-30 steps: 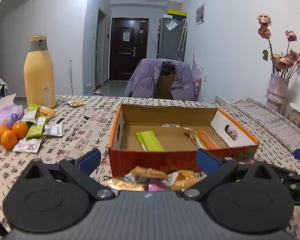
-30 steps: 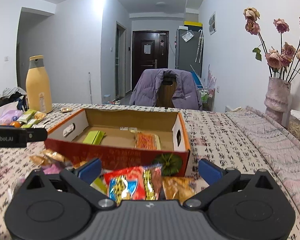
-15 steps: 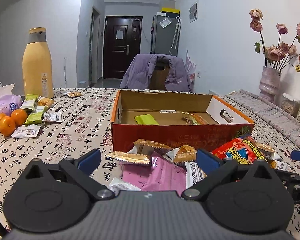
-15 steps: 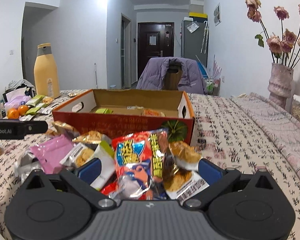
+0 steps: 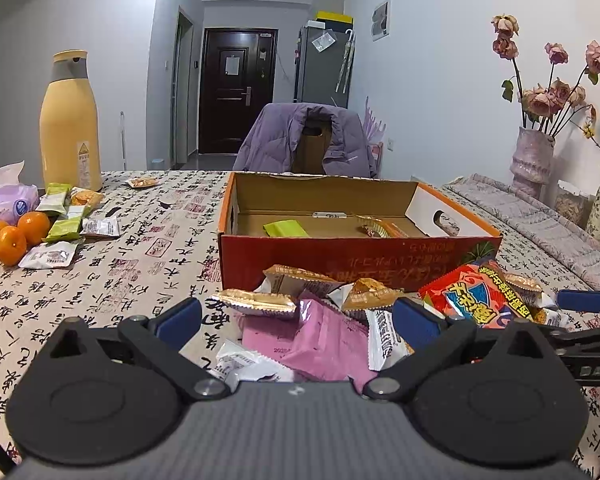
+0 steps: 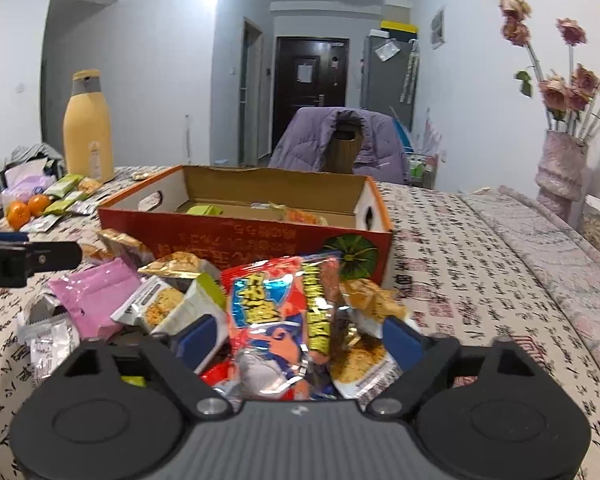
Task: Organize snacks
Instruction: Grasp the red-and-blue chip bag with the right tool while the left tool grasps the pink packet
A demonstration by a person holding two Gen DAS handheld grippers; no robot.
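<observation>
An open orange-red cardboard box [image 5: 340, 256] [image 6: 220, 236] stands on the patterned tablecloth, with a green packet [image 5: 286, 228] and an orange packet [image 5: 384, 230] inside. A heap of snack packets lies in front of it. My left gripper [image 5: 296, 324] is open, low over a pink packet [image 5: 324, 340] in that heap. My right gripper [image 6: 300, 336] has its jaws closing around a red snack bag [image 6: 276, 312], which stands between the fingers beside other packets; the pads do not visibly press it. The same red bag [image 5: 472, 300] shows in the left wrist view.
At the left are a tall yellow bottle [image 5: 70, 120], oranges [image 5: 12, 236] and several loose packets [image 5: 64, 224]. A vase of dried roses [image 5: 532, 160] stands at the right on a grey cloth. A chair with a purple jacket [image 5: 304, 140] is behind the table.
Both grippers have sunk toward the snack heap, which now fills the space between their fingers. The right jaws have narrowed around the red bag.
</observation>
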